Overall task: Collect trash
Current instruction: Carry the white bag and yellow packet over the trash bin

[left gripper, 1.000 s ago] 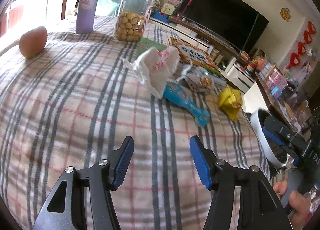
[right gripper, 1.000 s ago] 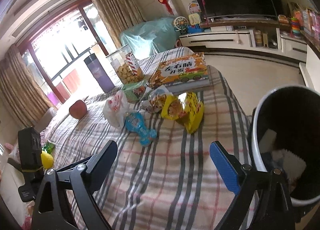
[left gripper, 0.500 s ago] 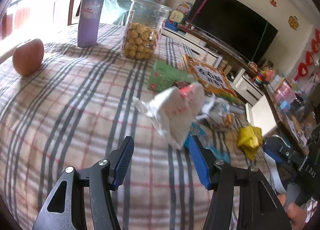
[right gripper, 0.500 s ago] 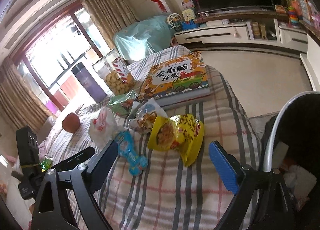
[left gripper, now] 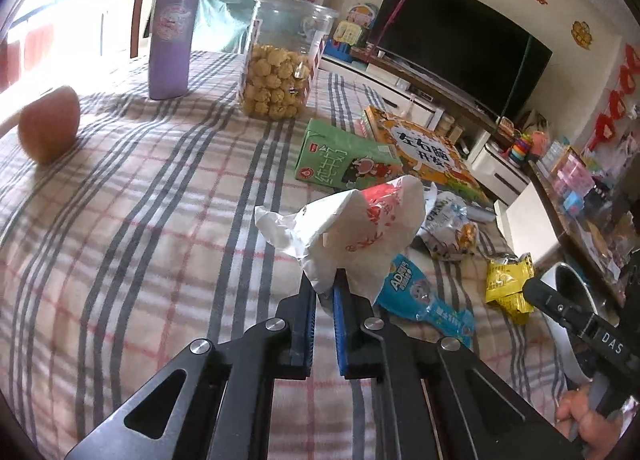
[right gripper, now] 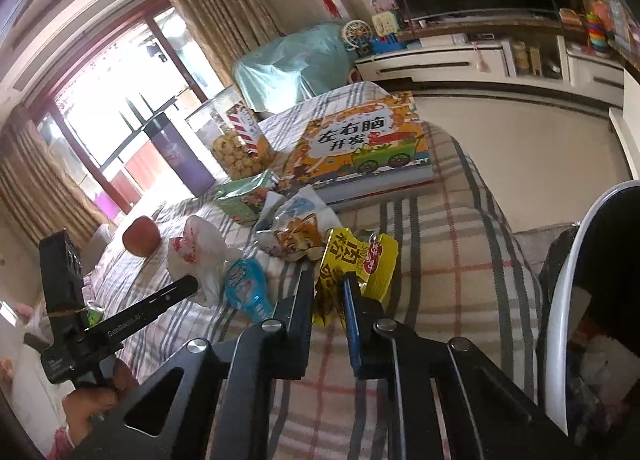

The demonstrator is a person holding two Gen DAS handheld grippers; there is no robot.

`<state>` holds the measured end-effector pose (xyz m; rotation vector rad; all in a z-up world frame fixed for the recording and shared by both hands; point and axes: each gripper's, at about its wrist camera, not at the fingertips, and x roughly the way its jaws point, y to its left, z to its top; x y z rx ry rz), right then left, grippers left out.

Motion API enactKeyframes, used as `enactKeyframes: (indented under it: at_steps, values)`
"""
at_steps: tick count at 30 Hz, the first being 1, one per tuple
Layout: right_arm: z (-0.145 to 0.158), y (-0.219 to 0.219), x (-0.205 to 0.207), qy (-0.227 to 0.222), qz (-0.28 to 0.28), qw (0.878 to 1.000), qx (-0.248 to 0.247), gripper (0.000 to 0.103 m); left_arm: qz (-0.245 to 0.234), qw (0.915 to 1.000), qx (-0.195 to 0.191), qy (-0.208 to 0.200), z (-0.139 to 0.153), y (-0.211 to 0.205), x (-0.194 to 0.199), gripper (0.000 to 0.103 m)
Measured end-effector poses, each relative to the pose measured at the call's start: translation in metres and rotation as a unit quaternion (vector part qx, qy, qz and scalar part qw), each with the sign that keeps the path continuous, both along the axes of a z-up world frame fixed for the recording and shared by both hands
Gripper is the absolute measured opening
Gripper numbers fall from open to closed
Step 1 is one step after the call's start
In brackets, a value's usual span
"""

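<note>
From our left wrist view, the left hand-held gripper point(left gripper: 325, 287) has its jaws pressed together on the near edge of a white plastic bag with red print point(left gripper: 360, 227), which rises crumpled above the checked cloth covering the bench point(left gripper: 120, 240). Just right of the bag lies a blue snack wrapper point(left gripper: 428, 300), partly under it; beyond that sit a crumpled clear-and-white wrapper point(left gripper: 450, 227) and a yellow snack packet point(left gripper: 508, 284). Farther back we see a green carton point(left gripper: 340, 157) lying flat, an orange picture book point(left gripper: 420, 147), a clear jar of round biscuits point(left gripper: 280, 67), a purple tumbler point(left gripper: 174, 27) and, well off to the left, an apple point(left gripper: 48, 127). At the right edge the white rim of a bin point(left gripper: 560, 324) shows behind the other tool. From our right wrist view, the right hand-held gripper point(right gripper: 326, 292) is closing its jaws and already pinches the lower edge of the yellow snack packet point(right gripper: 360, 260), which lies on the cloth near the bench's right end. To its left are the blue snack wrapper point(right gripper: 246, 288) and the white plastic bag point(right gripper: 200, 256), with the left tool's tip at the bag. The bin point(right gripper: 568, 300), lined in black with some rubbish inside, stands just beside the bench on the right. The book point(right gripper: 360, 147), jar point(right gripper: 232, 139), tumbler point(right gripper: 180, 155) and apple point(right gripper: 140, 236) stand behind.
</note>
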<state>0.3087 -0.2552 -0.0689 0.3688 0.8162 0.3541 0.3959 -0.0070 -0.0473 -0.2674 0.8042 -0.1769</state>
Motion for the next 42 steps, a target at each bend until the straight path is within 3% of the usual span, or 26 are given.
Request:
enactKeyframes:
  at_steps: [11, 22, 42]
  values:
    - [0.010, -0.005, -0.040, -0.008, 0.010, 1.000, 0.013, 0.012, -0.003, 0.9996, -0.022, -0.015, 0.015, 0.012, -0.064, 0.006]
    - [0.021, -0.022, -0.072, -0.020, -0.002, 1.000, 0.021, 0.012, 0.002, 0.9991, -0.015, -0.040, 0.037, 0.014, -0.102, 0.006]
    - [0.040, -0.089, -0.113, -0.046, -0.063, 0.997, 0.019, 0.012, -0.119, 0.9922, -0.007, -0.036, 0.043, -0.089, -0.109, 0.006]
